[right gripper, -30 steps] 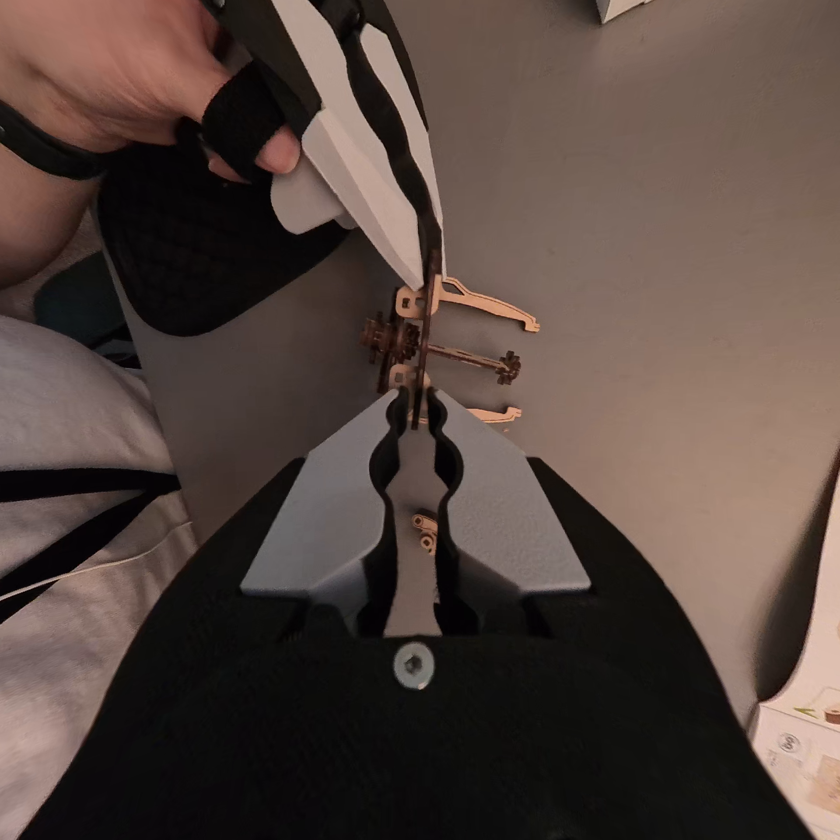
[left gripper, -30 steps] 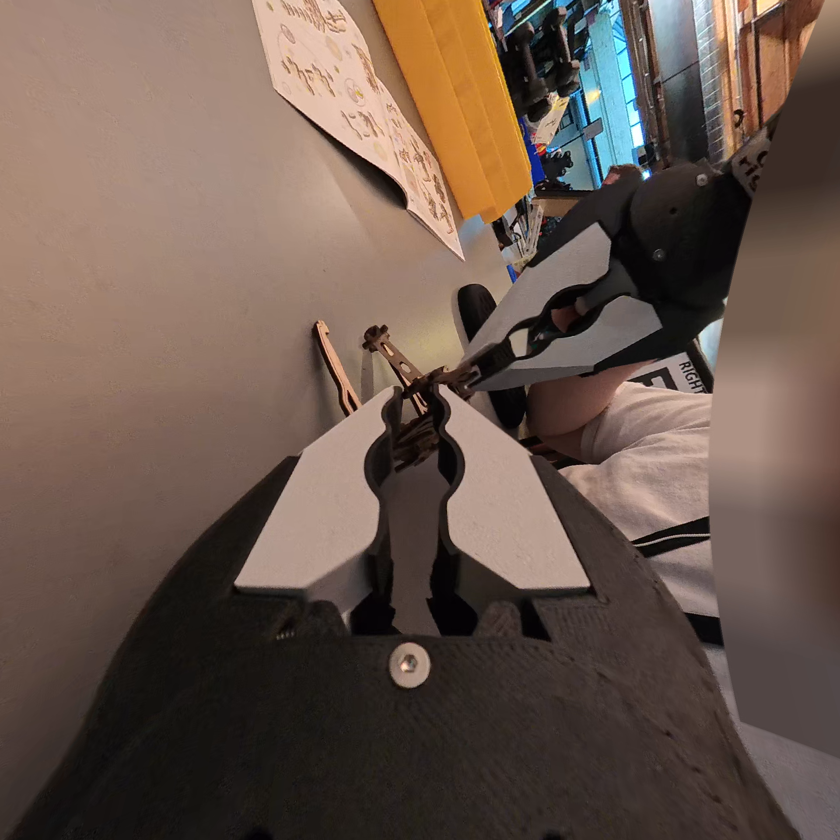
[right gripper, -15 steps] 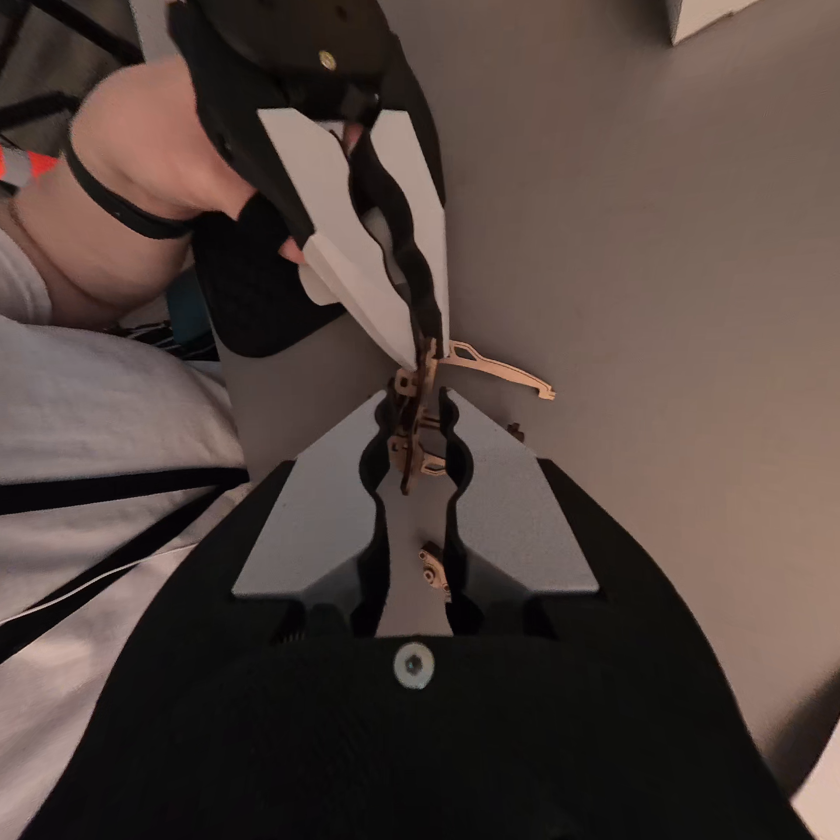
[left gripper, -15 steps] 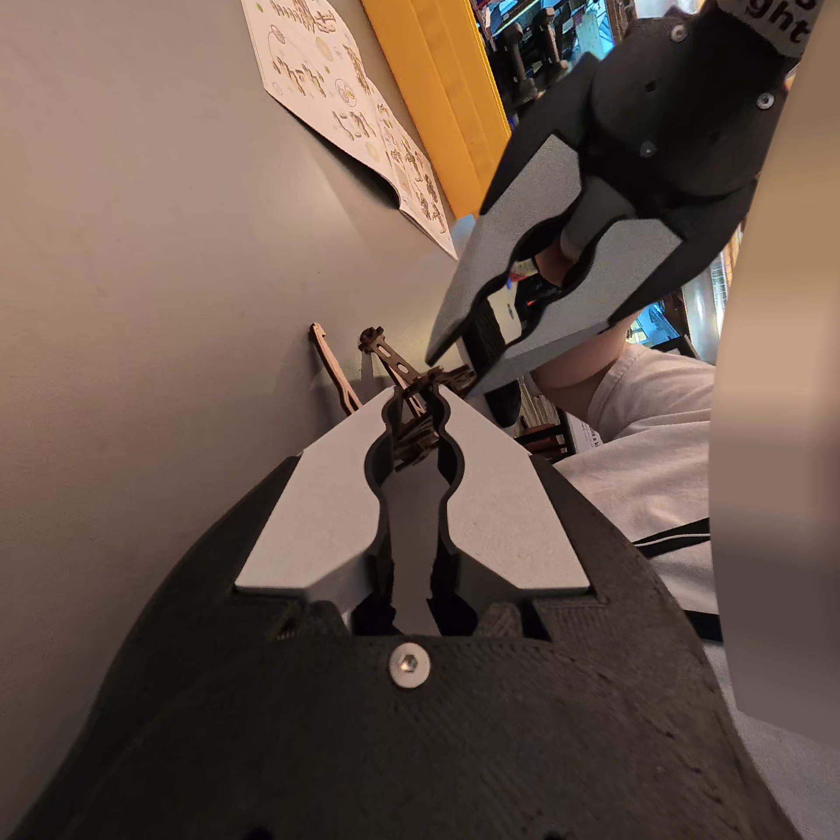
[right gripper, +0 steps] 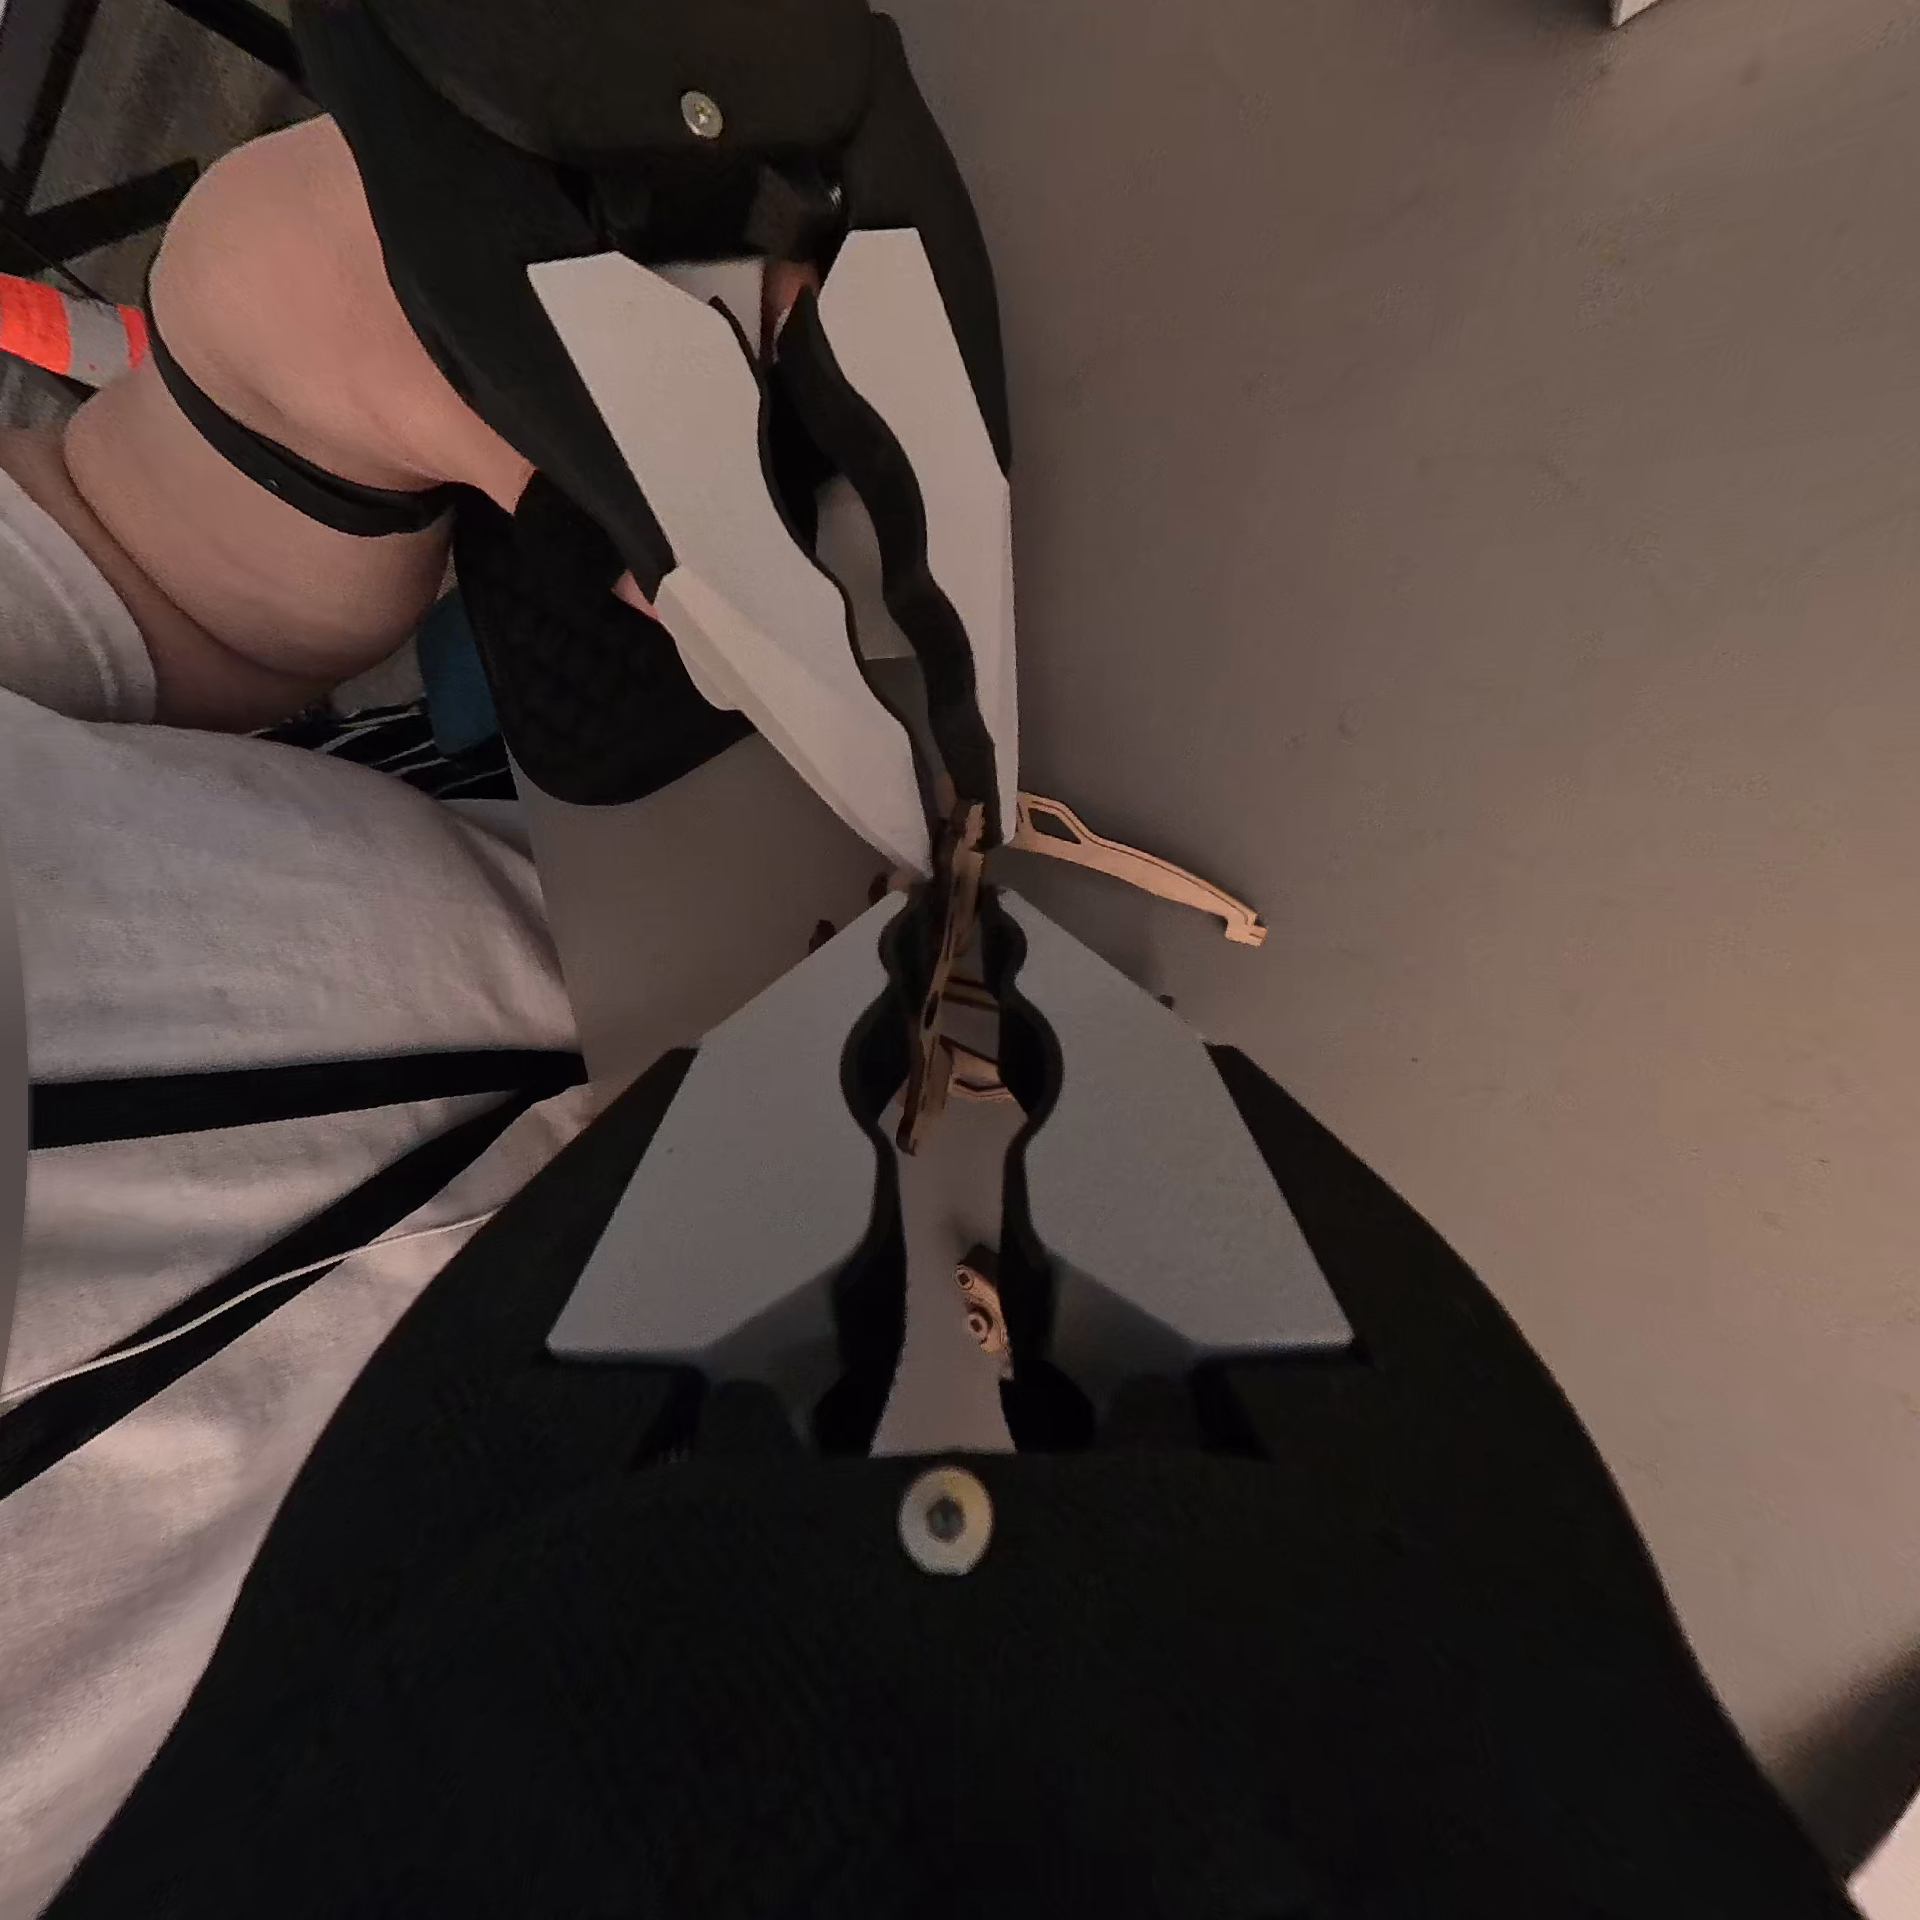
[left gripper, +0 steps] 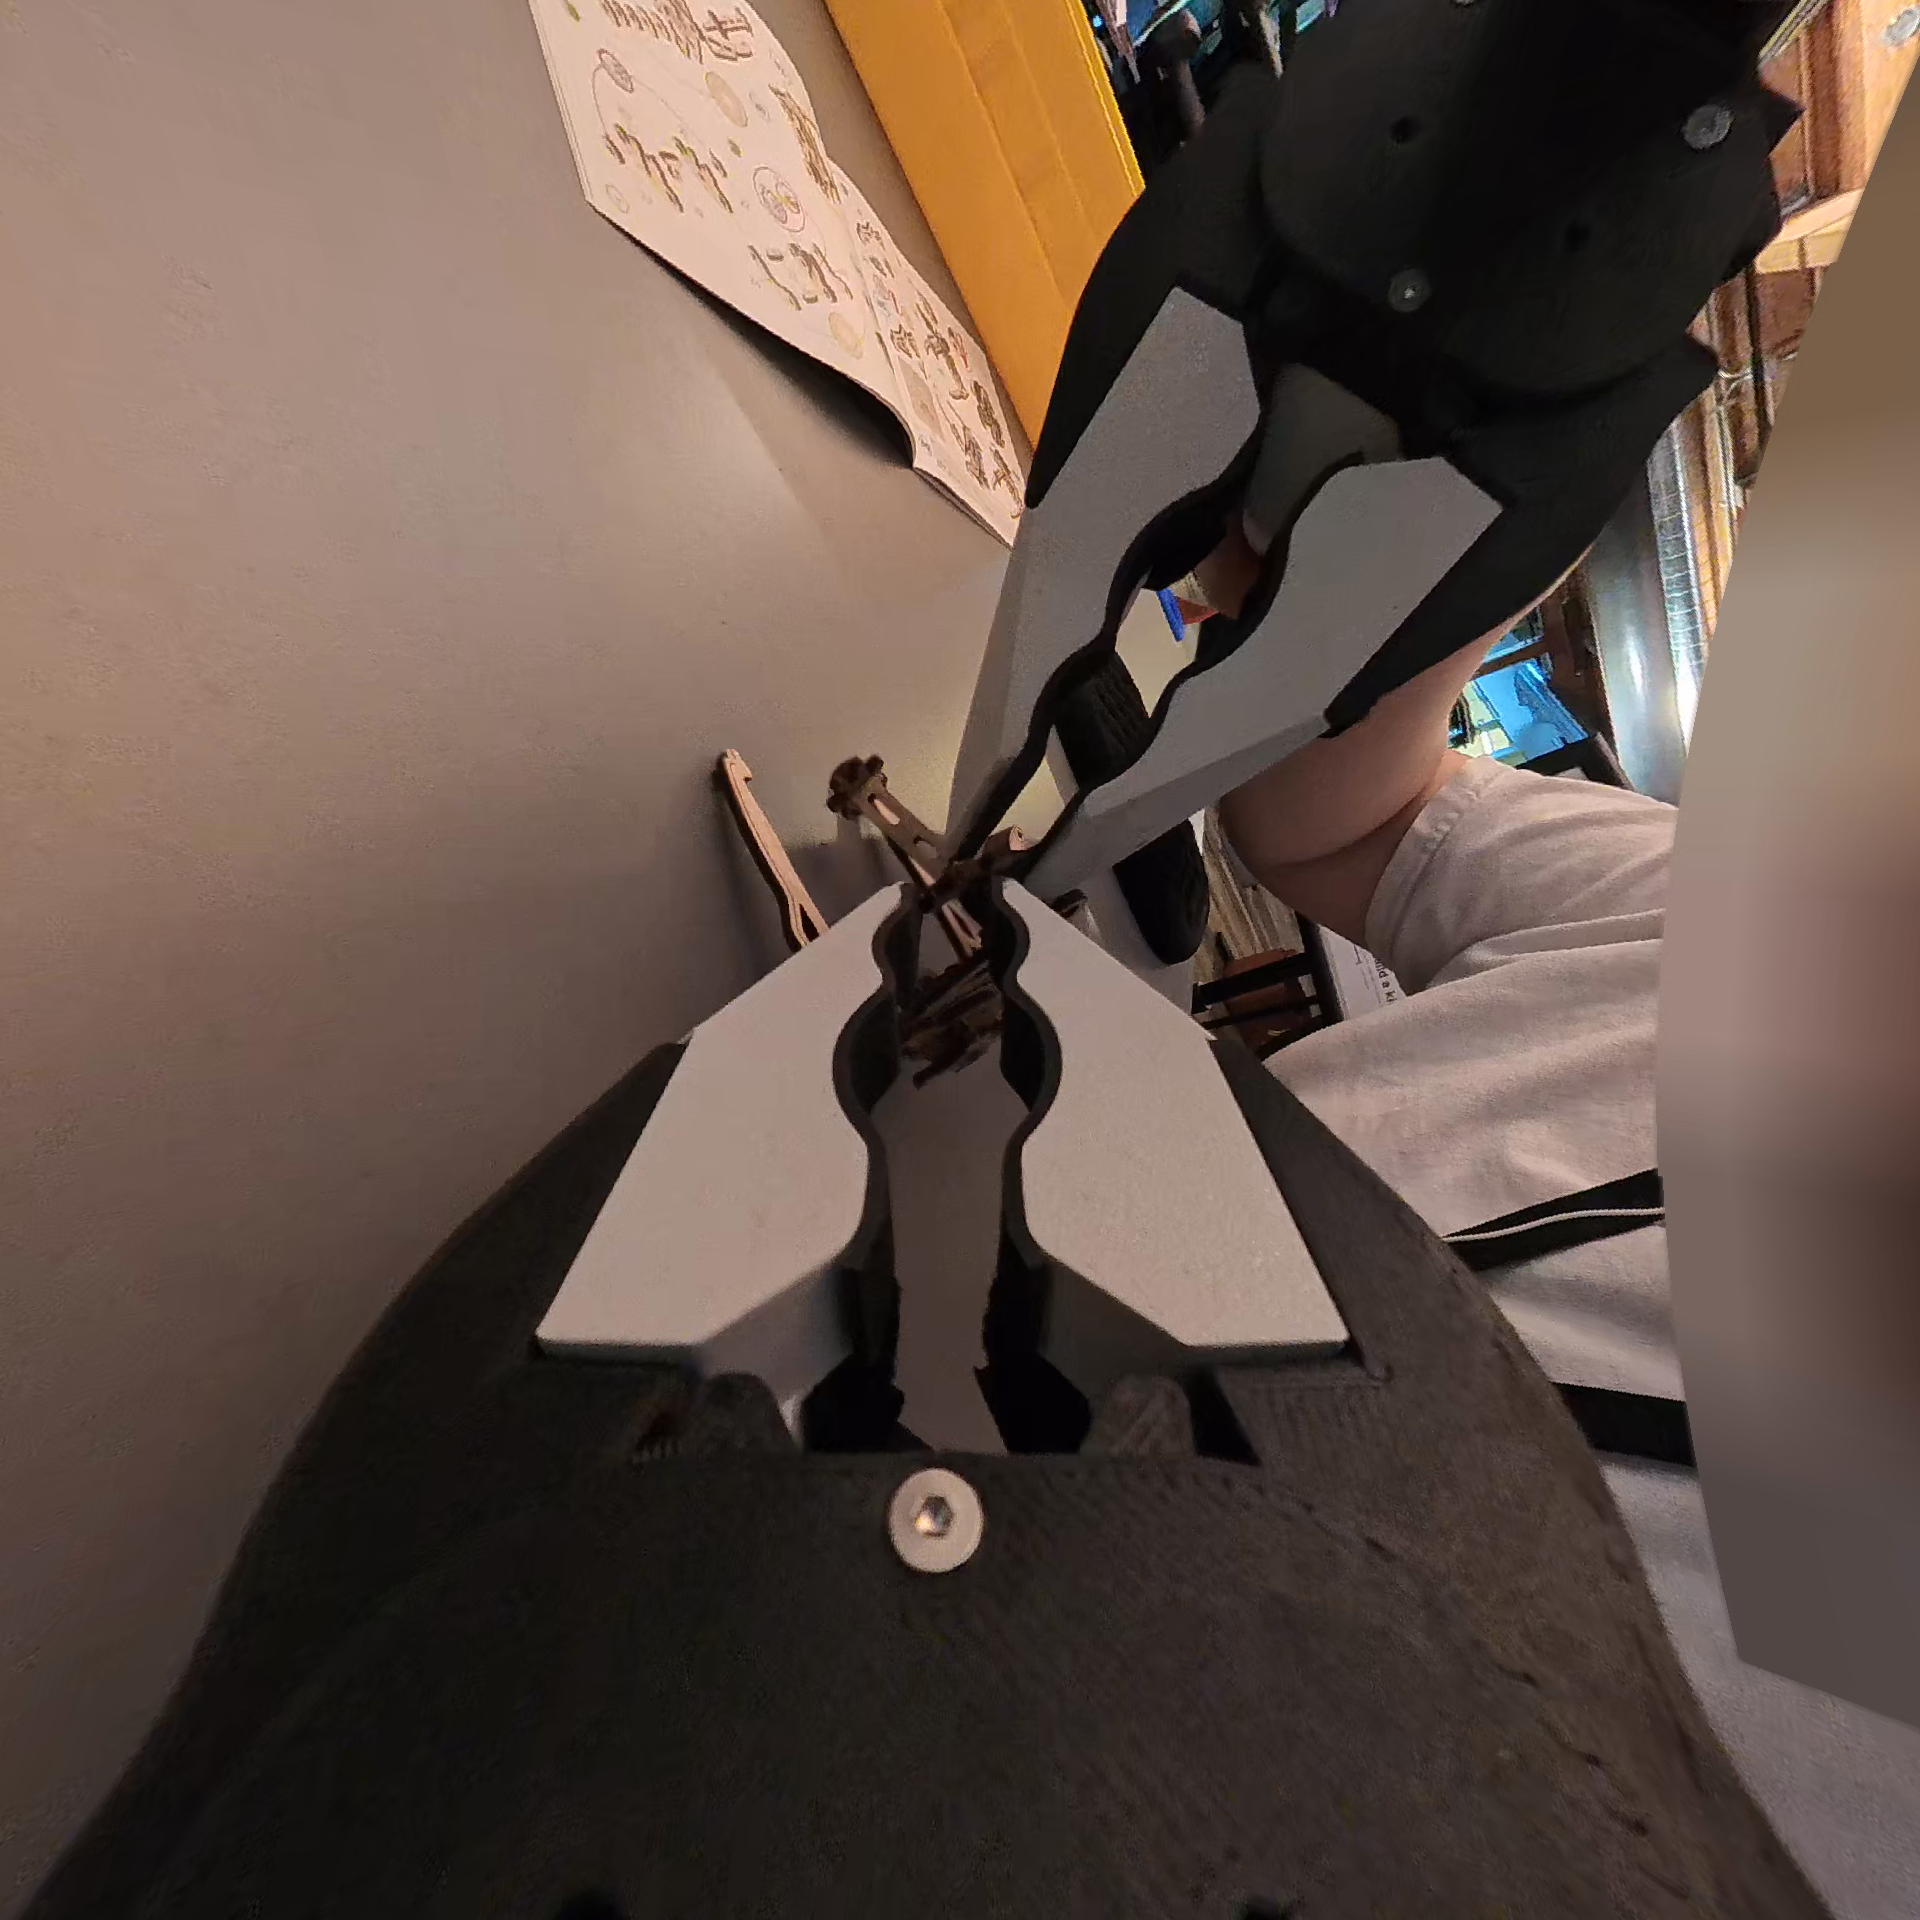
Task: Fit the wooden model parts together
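Wooden assembly [left gripper: 951,1013]: small brown laser-cut cluster, held above the grey bench [left gripper: 364,727] between the two tool tips; thin flat plate [right gripper: 940,997] seen edge-on in the right wrist view.
Position: at the meeting point of both tools, near the bench edge closest to the person.
Left tongs [left gripper: 951,904]: narrow, clamped on the wooden assembly at the tips.
Right tongs [right gripper: 951,914]: narrow, flanking the flat plate; contact with the plate probable, exact bearing points not discernible.
Loose parts: pale curved strip [right gripper: 1132,862] flat on the bench just beyond the tips; small pale piece [right gripper: 982,1314] on the bench below the right tool.
Risk: thin plate liable to snap or twist out of its slot if squeezed off-axis; cause, opposing tips meeting at an angle.
Risk: dropped assembly if either grip eases before the joint seats.
Pose, left: tool low, aimed along the bench, tips raised slightly.
Pose, right: tool descending steeply from above, tips nearly touching the left tool's tips.
Surroundings: instruction sheet [left gripper: 769,218] and yellow board [left gripper: 987,177] at the far side.
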`<state>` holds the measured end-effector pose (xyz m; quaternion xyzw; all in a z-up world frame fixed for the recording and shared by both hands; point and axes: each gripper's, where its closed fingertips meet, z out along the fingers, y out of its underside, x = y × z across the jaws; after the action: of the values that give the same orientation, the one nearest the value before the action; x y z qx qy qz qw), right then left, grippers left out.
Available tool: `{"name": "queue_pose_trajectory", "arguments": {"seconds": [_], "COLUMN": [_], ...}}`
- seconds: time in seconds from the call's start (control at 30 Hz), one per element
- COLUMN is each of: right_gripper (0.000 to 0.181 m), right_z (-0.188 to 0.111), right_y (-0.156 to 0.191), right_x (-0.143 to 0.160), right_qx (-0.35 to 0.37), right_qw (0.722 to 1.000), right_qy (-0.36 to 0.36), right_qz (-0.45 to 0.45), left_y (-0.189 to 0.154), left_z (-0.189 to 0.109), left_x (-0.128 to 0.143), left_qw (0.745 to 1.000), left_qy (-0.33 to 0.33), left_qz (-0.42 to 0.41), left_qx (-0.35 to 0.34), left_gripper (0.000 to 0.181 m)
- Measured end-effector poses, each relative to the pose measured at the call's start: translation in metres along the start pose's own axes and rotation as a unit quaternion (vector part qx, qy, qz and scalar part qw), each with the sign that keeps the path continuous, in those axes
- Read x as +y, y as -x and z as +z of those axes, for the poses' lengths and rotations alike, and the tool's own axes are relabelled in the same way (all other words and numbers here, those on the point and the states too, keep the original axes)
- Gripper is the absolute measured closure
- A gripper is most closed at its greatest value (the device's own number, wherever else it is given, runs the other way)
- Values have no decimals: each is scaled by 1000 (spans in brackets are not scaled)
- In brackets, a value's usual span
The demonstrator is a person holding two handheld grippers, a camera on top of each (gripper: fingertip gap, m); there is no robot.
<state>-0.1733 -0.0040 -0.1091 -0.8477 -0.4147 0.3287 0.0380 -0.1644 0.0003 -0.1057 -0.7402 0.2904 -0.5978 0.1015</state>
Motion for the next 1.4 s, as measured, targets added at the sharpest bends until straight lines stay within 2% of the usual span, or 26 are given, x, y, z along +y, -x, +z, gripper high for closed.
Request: {"name": "queue_pose_trajectory", "arguments": {"seconds": [0.1,0.5,0.63,0.67,0.73,0.77,0.83,0.87,0.93,1.0,1.07,1.2,1.33,1.4], "right_gripper": [167,173,174,175,175,175,175,175,175,175,175,175,175,176], "right_z": [2,2,4,5,5,4,1,-1,-5,-6,-4,4,5,6], "right_y": [1,3,1,3,4,3,2,2,4,7,8,7,8,10], "right_x": [3,5,6,7,9,9,10,9,7,3,4,11,12,12], "right_qx": [-16,-36,-18,-22,-29,-29,-31,-36,-46,-55,-65,-73,-71,-71], "right_qw": [1000,999,1000,1000,999,999,999,999,998,998,997,993,992,992], "right_qy": [10,0,7,10,12,11,9,7,8,14,31,59,58,61], "right_qz": [14,26,16,16,19,22,28,30,33,32,41,69,83,85], "left_y": [0,-2,-1,-3,-5,-7,-12,-13,-1,-3,-6,-17,-7,-8], "left_z": [0,2,2,2,-3,-8,-18,-21,-24,-17,-12,-4,2,4], "left_x": [0,3,2,1,-4,-6,-4,2,15,21,18,27,30,33], "left_qw": [1000,1000,1000,1000,1000,999,997,992,973,957,956,956,954,950], "left_qy": [0,10,7,5,-10,-15,-9,10,54,66,53,97,128,139], "left_qz": [2,9,10,13,20,32,76,118,202,259,269,274,268,275], "left_qx": [0,1,-3,-2,-7,-11,-25,-36,-102,-113,-103,-40,-53,-46], "left_gripper": [172,171,172,169,142,140,146,155,151,157,167,166,164,169]}}
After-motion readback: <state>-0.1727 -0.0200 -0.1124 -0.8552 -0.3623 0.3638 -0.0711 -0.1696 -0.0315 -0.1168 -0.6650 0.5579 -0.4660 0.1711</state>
